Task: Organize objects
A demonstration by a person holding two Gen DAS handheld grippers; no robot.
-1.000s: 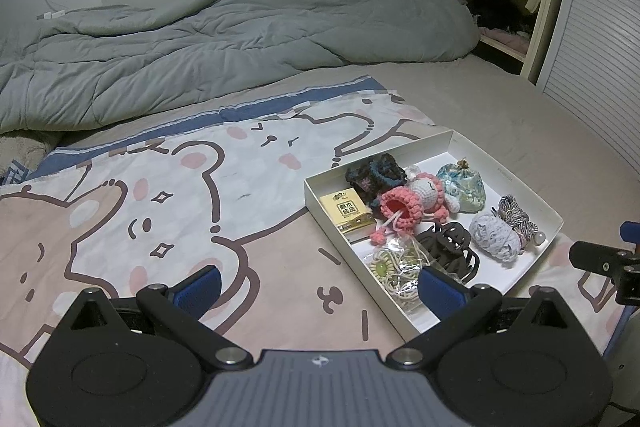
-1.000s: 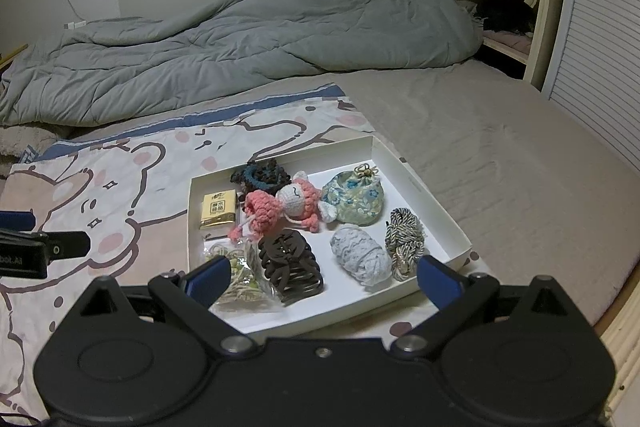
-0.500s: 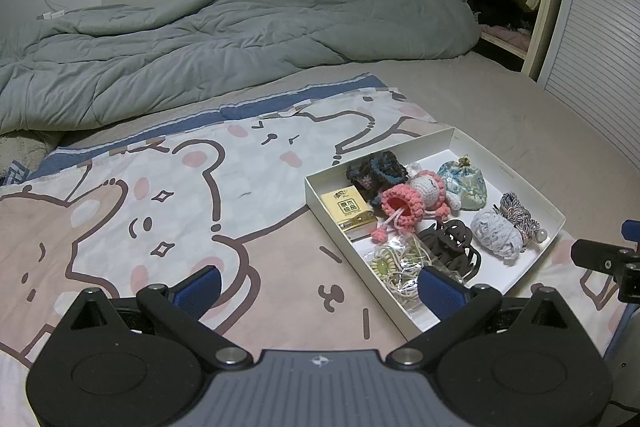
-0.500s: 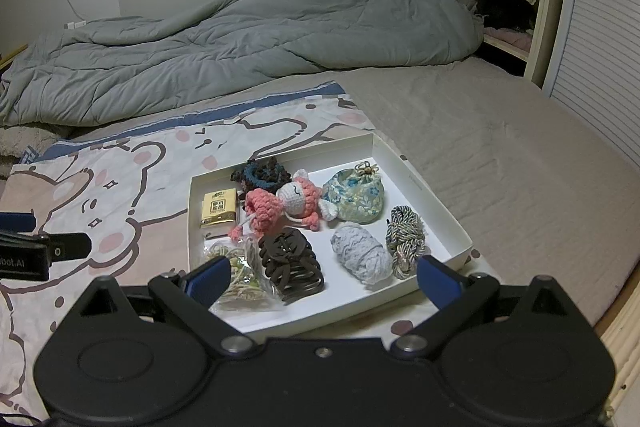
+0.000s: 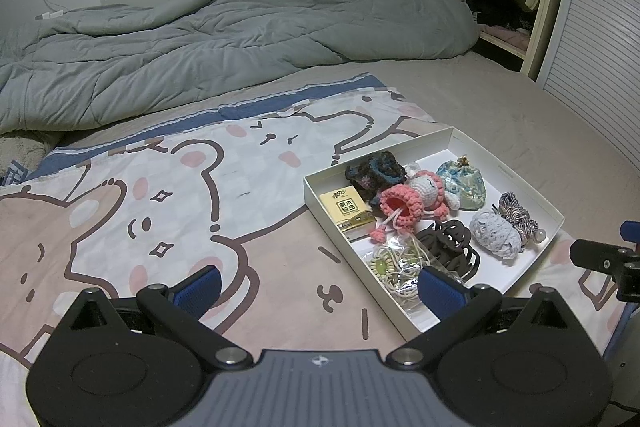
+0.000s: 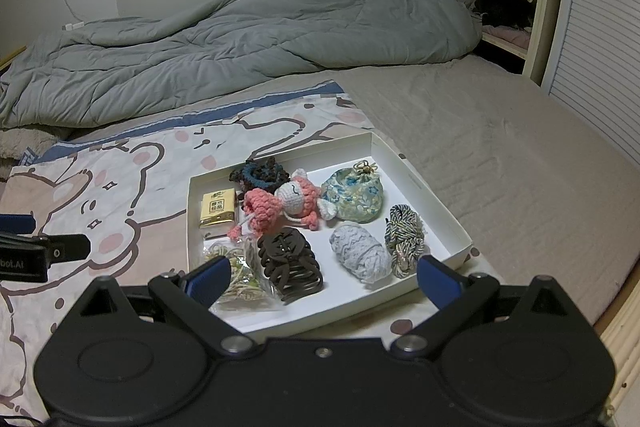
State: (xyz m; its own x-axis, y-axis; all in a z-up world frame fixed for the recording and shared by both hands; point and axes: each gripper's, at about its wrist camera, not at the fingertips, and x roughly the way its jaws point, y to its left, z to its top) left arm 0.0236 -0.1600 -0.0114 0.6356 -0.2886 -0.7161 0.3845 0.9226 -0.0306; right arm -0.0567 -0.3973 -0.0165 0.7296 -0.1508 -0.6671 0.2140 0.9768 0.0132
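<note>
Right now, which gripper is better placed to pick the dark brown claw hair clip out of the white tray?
Right, I'd judge. The right gripper is open with the dark brown claw hair clip directly ahead between its fingers. The left gripper faces the cartoon blanket, with the white tray off to its right.

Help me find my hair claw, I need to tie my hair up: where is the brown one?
In the right wrist view the brown hair claw lies in the white tray, at its near edge, between the bagged beads and the pale lace roll.
</note>
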